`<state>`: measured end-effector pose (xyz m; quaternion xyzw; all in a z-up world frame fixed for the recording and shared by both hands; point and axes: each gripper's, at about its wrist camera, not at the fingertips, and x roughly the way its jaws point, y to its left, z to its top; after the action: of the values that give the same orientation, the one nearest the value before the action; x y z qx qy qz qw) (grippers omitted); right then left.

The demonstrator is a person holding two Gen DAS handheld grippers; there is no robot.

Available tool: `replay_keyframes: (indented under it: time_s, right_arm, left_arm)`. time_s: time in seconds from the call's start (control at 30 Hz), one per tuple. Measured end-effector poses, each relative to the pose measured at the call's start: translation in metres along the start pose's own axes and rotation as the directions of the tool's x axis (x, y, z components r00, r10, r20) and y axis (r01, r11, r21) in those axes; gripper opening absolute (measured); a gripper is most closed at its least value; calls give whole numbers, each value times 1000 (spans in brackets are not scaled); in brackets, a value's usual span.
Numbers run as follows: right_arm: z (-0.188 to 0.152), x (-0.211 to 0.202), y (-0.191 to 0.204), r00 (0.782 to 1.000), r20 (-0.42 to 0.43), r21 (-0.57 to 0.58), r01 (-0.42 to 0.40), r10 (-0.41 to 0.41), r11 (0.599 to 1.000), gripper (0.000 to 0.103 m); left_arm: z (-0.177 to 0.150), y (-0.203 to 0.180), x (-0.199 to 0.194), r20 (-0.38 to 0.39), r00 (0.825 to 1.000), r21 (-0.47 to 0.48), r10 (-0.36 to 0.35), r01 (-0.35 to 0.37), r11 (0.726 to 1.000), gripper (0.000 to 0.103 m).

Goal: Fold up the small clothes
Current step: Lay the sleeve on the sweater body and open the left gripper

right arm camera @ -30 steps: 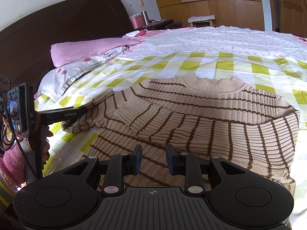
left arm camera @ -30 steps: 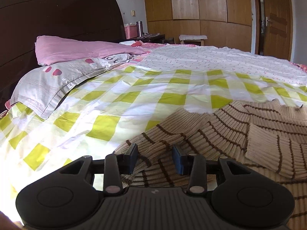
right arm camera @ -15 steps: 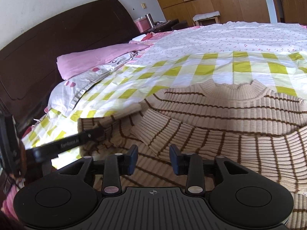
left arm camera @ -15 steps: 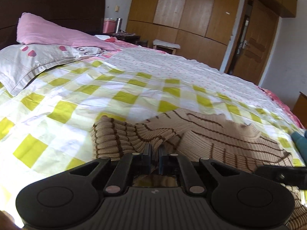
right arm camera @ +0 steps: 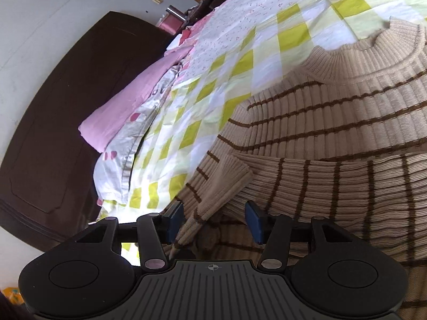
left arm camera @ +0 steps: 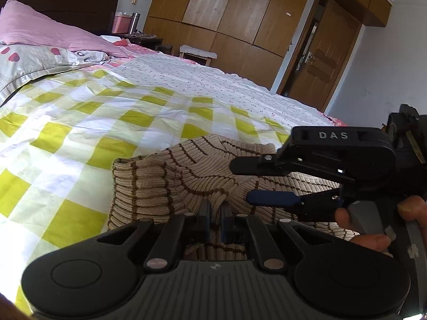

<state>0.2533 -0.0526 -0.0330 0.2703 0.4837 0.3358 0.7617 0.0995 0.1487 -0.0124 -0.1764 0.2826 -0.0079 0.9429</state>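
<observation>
A beige knit sweater with thin brown stripes [left arm camera: 160,186] lies on the yellow-checked bed cover [left arm camera: 106,122]. My left gripper [left arm camera: 215,218] is shut on a bunched fold at the sweater's near edge. In the right wrist view the sweater [right arm camera: 333,122] fills the right side, collar at the top, and the view is rolled. My right gripper [right arm camera: 213,221] has its jaws opening, with the folded sleeve cuff [right arm camera: 221,184] lying between the fingers; the pads do not press on it. From the left wrist view the right gripper [left arm camera: 248,181] hovers over the sweater, held by a hand [left arm camera: 373,226].
A pink pillow [left arm camera: 53,34] and a grey-white pillow [left arm camera: 32,61] lie by the dark headboard [right arm camera: 53,133]. A flowered white sheet [left arm camera: 200,80] covers the far half of the bed. Wooden wardrobes [left arm camera: 226,13], a door [left arm camera: 317,64] and a small stool [left arm camera: 197,53] stand beyond.
My left gripper shut on the sweater's edge and swung right. The right gripper rolled, came down to the sleeve cuff close to the left one, and its jaws spread wider.
</observation>
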Motion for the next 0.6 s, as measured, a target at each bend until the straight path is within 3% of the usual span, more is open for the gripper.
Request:
replay_keyframes:
  time_s: [0.13,0.17,0.2,0.27,0.33,0.47,0.6]
  right_arm:
    - [5,22,5,999,-40,44,7,-5,999,46]
    - [6,26,7,999,-49,44,15,-13,999,27]
    - [7,29,9,998,-55,39,24,-22,999,14]
    - [10,27,15,998,-39,13,44,-43,999,9]
    - [15,15,23,998,5,-29,56,-56,998,8]
    - [32,-26,27,990,129,-63,68,-59,996,8]
    - [43,-80,19,963,257,-71,108,-86,992,8]
  left_arm:
    - [0,2,-1,-1,1000,0,-23,23,1000,14]
    - [0,2,-1,0,1000,1,-25,25,1000,14]
    - [0,2,-2,1,1000,2,-27,27,1000,14]
    - [-1,3,-3,12,1000,-1,-21,21,1000,14]
    - [1,4,-6,30,999,-6,-23,23,1000,17]
    - [3,5,-13,75,997,-26,-28,31,999,37]
    - [3,6,-15,89,996,-34,-23,27,999,38]
